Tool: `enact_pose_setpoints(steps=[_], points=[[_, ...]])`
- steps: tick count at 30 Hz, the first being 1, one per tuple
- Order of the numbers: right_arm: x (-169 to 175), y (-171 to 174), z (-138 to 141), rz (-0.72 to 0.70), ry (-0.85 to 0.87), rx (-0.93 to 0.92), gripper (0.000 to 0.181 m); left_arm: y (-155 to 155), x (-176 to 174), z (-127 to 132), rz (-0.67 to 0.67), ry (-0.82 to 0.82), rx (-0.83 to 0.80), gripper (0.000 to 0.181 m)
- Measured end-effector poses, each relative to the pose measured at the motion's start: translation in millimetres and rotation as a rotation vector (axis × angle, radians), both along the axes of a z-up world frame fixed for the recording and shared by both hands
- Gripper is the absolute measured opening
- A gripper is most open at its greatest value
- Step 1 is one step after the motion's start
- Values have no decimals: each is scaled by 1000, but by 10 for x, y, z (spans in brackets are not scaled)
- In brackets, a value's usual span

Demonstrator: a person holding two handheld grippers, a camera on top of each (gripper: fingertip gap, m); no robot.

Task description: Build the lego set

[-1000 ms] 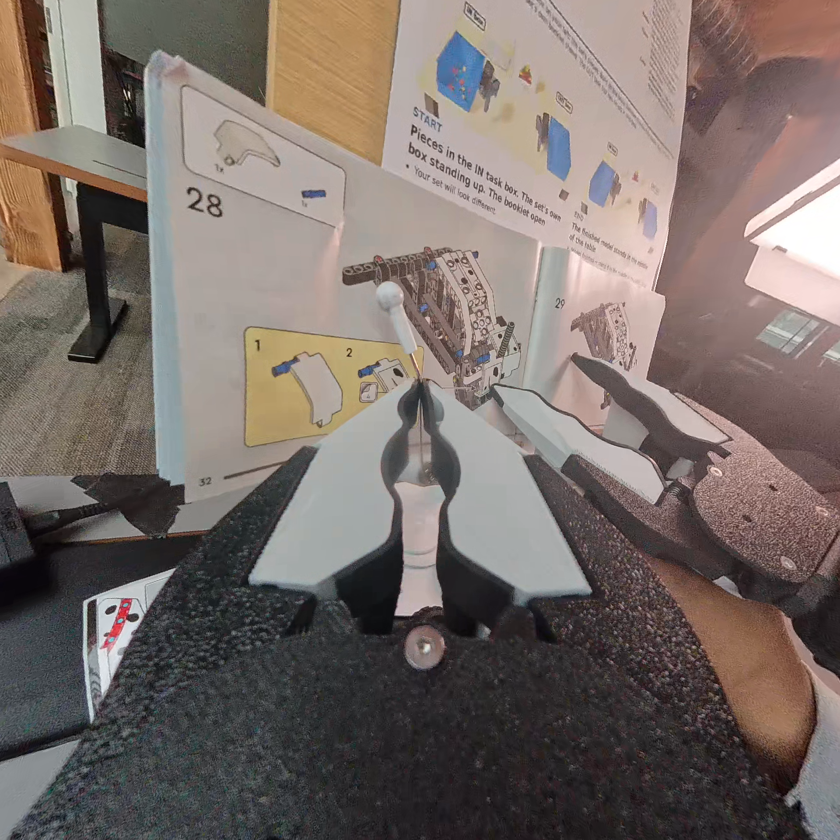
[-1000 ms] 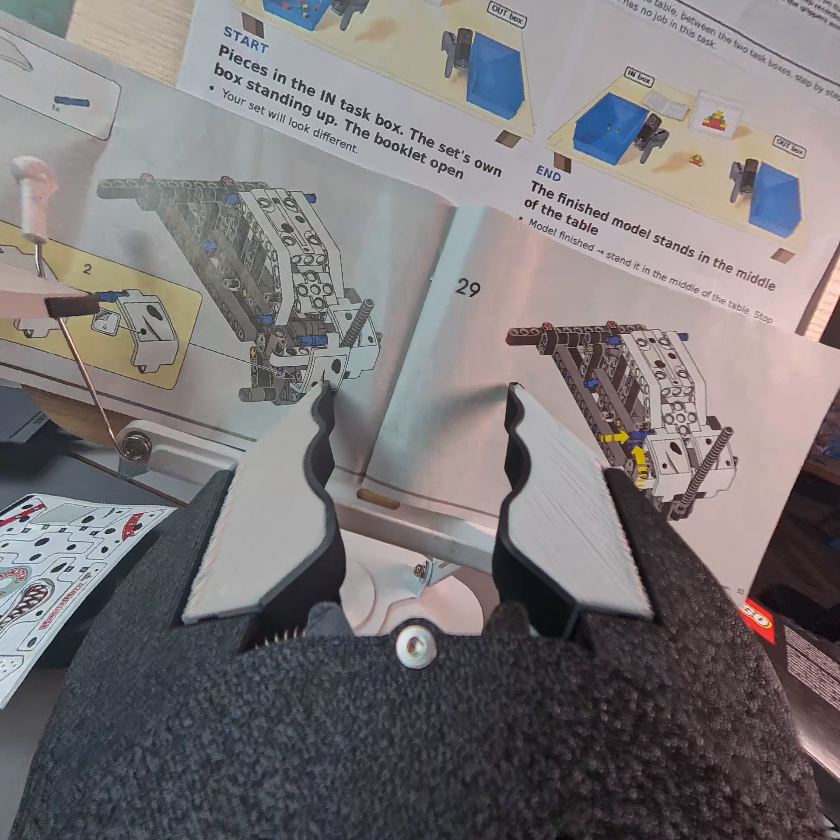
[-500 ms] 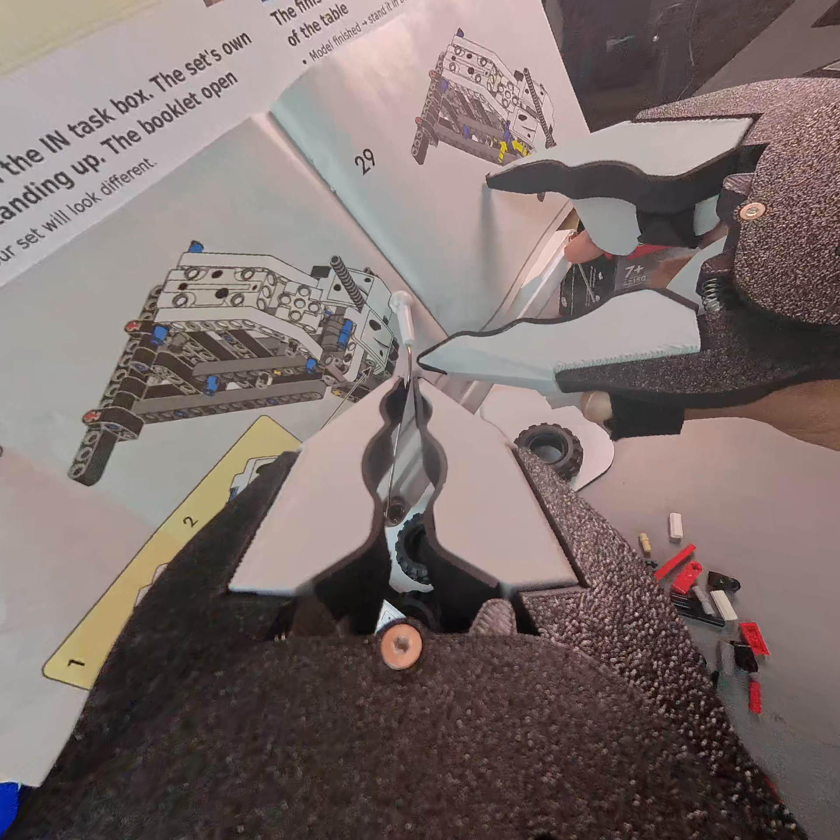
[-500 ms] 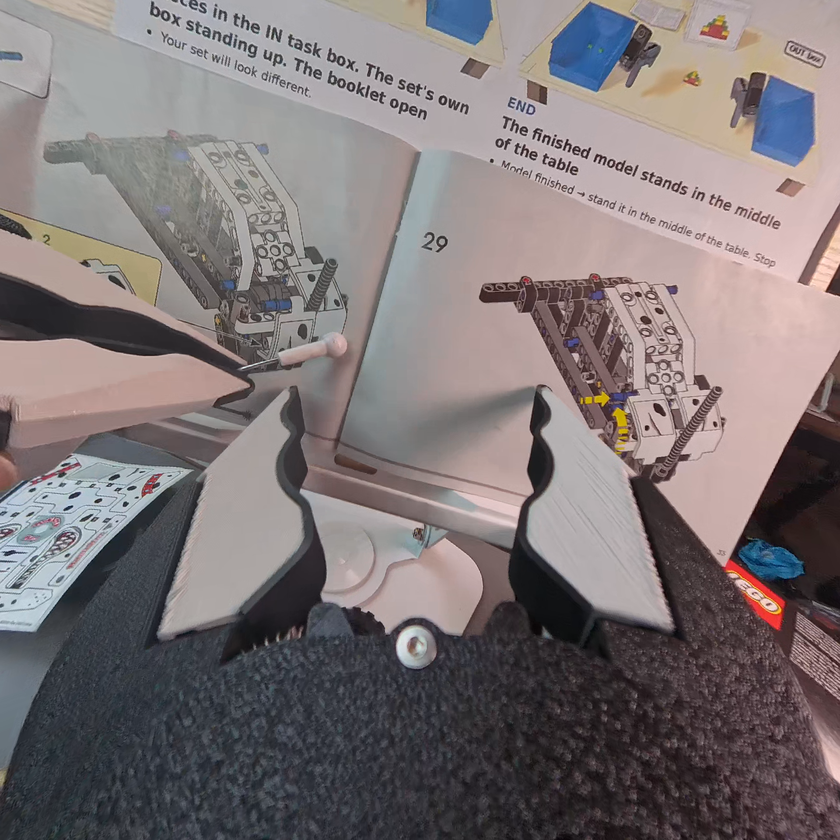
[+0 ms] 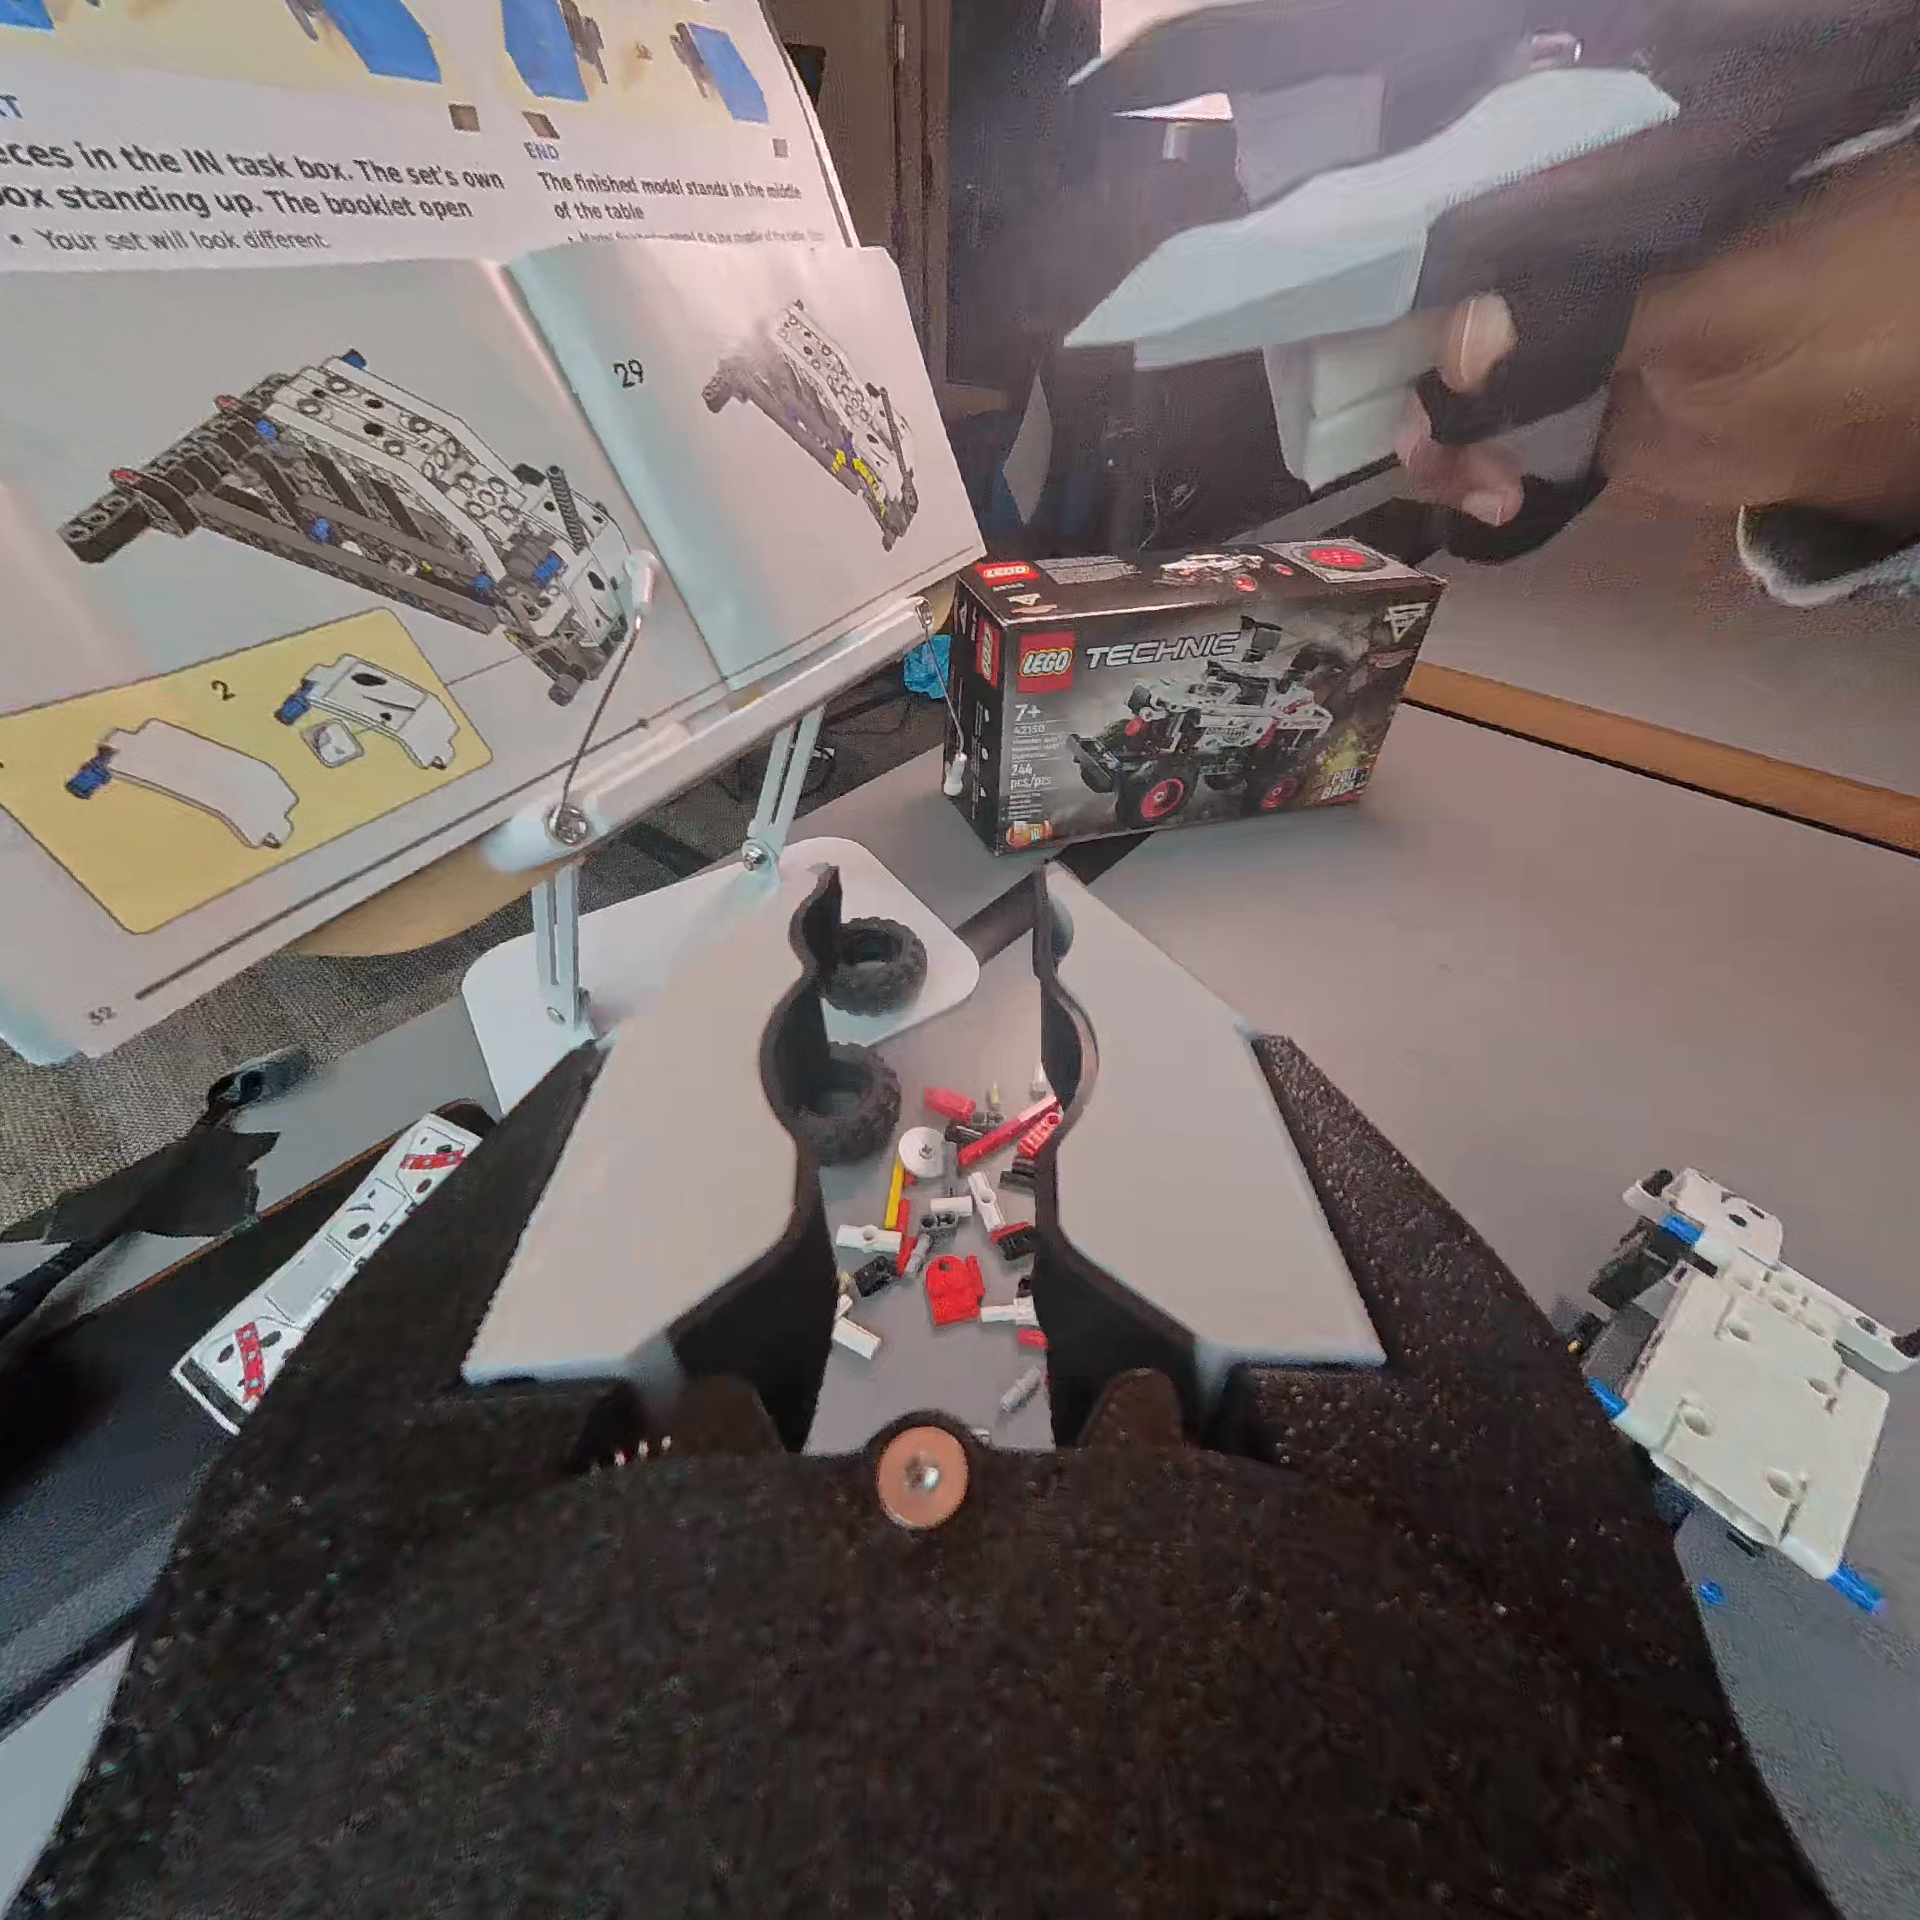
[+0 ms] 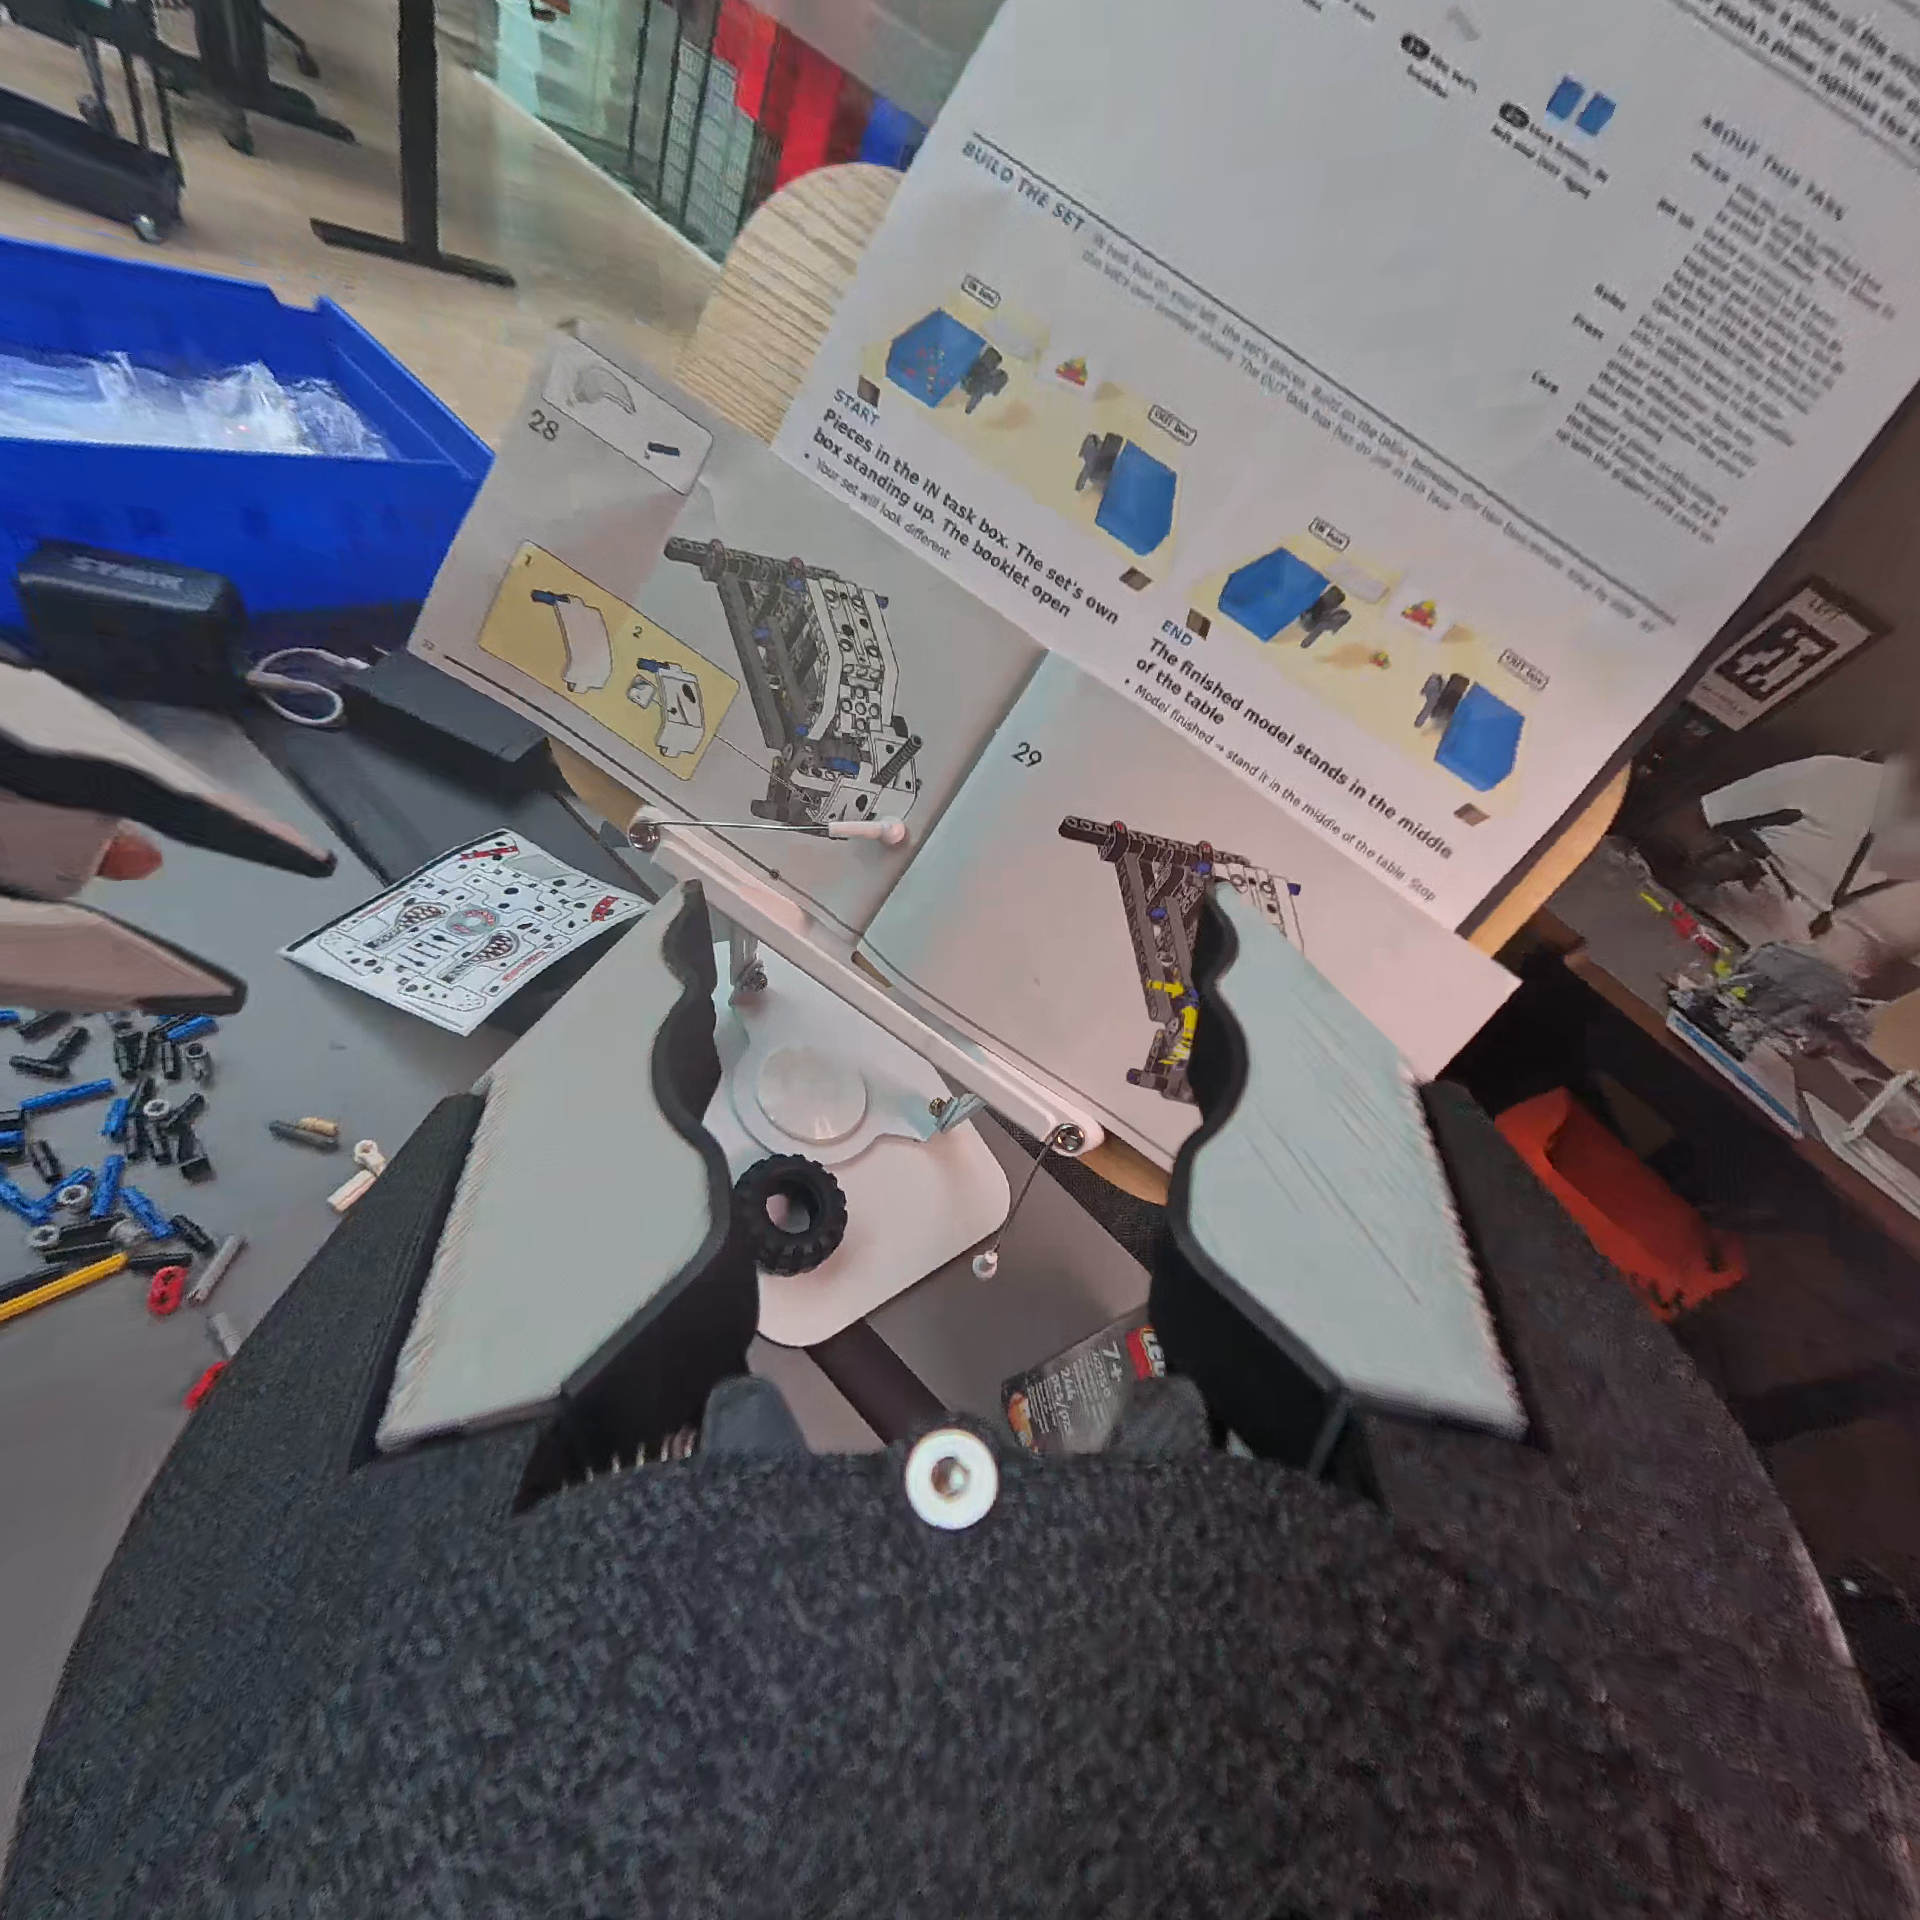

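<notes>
The open instruction booklet (image 5: pixel 343 582) stands on a white stand (image 5: pixel 727 935). A wire page holder (image 5: pixel 603 696) lies across its left page, and it also shows in the right wrist view (image 6: pixel 769 828). My left gripper (image 5: pixel 935 883) is open and empty, above loose small Lego pieces (image 5: pixel 935 1226) and two black tyres (image 5: pixel 873 966). A part-built white model (image 5: pixel 1745 1382) lies at the right. My right gripper (image 6: pixel 951 904) is open and empty in front of the booklet (image 6: pixel 831 675). It is blurred at the top right of the left wrist view (image 5: pixel 1299 260).
The set's box (image 5: pixel 1184 686) stands behind the stand. A sticker sheet (image 6: pixel 468 925), blue and black pins (image 6: pixel 104 1143) and a blue bin (image 6: pixel 208 436) are at the left. The second page holder (image 6: pixel 1023 1195) hangs down. A large instruction sheet (image 6: pixel 1351 364) stands behind the booklet. My left gripper is the nearer one to the part-built white model (image 5: pixel 1745 1382): about 20 cm, against 30 cm.
My left gripper was shut on the wire page holder, swung it across the left page, let go, opened and pulled back. My right gripper drew back from the booklet.
</notes>
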State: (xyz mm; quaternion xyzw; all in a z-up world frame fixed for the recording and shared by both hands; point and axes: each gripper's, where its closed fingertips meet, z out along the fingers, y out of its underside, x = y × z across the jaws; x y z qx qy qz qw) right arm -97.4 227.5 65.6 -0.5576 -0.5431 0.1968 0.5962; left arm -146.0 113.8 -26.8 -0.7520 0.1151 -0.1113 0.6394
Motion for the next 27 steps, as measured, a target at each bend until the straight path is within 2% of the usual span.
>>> enact_pose_setpoints(steps=[3, 7, 14, 18, 23, 27], points=[[-11, -181, 224, 2, -75, 57, 92, -298, 196, -176, -39, -16, -25, 37], [-107, -396, 364, 3, -158, 125, 92, -580, 322, -437, -67, -11, -90, 38], [-278, -741, 643, 23, -178, 192, 92, -920, 379, -729, -73, -36, -173, 41], [-328, -865, 704, 40, -182, 211, 92, -1113, 416, -904, -69, -64, -215, 43], [-377, -958, 794, 58, -136, 169, 92, -1402, 449, -921, -41, -139, -212, 45], [-368, -929, 762, 66, -86, 50, 91, -1608, 479, -861, -12, -190, -170, 45]])
